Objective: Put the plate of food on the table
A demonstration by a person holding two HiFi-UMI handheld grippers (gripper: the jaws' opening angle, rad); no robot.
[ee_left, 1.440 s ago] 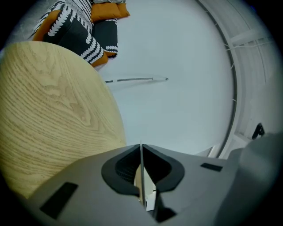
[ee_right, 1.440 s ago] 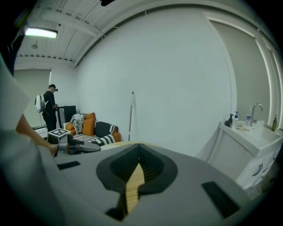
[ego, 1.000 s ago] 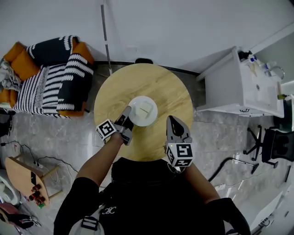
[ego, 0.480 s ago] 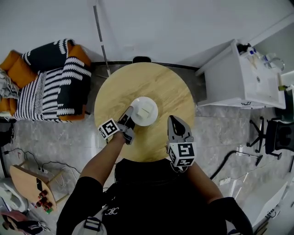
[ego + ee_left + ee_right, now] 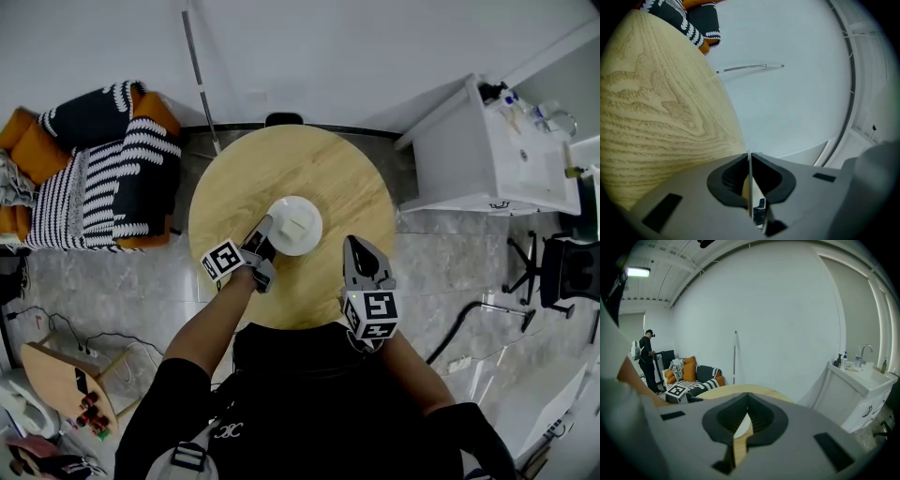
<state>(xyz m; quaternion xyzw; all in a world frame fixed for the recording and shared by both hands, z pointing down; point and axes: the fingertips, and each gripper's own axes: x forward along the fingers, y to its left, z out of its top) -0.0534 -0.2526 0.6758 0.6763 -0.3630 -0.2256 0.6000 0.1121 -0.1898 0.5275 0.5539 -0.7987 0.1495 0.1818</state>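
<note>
A white plate (image 5: 305, 208) with a pale piece of food (image 5: 294, 225) lies at the middle of the round wooden table (image 5: 319, 169); whether it touches the top I cannot tell. My left gripper (image 5: 263, 236) is shut on the plate's near-left rim. In the left gripper view that rim (image 5: 749, 161) shows edge-on as a thin white line pinched between the jaws, with the table (image 5: 656, 108) beside it. My right gripper (image 5: 354, 246) hovers over the table's near-right edge, shut and empty, a short way right of the plate. Through its jaws a sliver of the plate (image 5: 743, 425) shows.
A sofa with a striped blanket (image 5: 103, 159) stands left of the table. A white sink cabinet (image 5: 497, 159) stands at the right, with an office chair (image 5: 572, 272) beyond it. A thin pole (image 5: 197, 66) leans on the back wall. A person (image 5: 647, 359) stands far off.
The left gripper and the plate have sunk slightly toward the table top. The right gripper has kept still.
</note>
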